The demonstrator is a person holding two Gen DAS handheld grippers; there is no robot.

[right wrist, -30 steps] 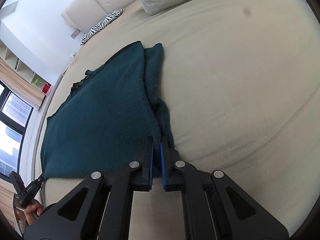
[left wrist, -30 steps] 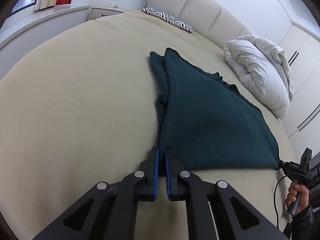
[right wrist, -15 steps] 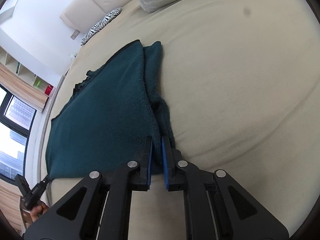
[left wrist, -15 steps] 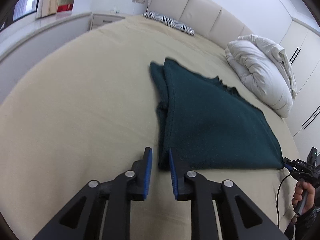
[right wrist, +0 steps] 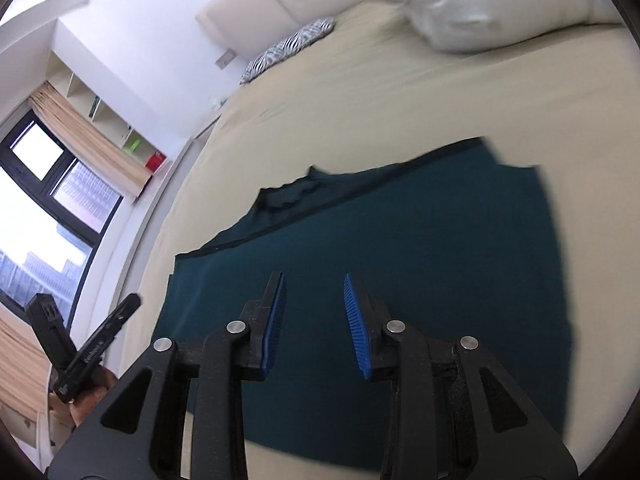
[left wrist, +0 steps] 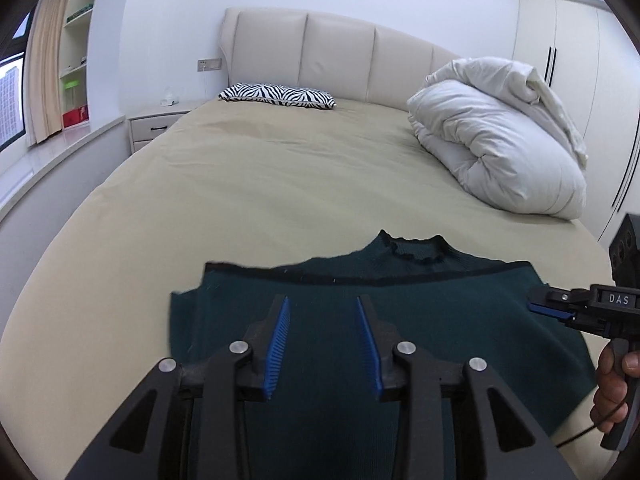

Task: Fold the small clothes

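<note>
Beige bed, padded headboard, white wardrobe, bright window.

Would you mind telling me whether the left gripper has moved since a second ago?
Yes. The left gripper has let go of the green sweater and pulled back and up, swinging to face the headboard; its jaws are opening, nothing between them.

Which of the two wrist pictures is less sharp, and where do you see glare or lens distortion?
Right wrist view: motion blur smears the green sweater edge and white duvet, and the window is blown out white. Left wrist view: sharp and evenly lit; the fisheye bends the bed edges and wardrobe, with dark corners.
</note>
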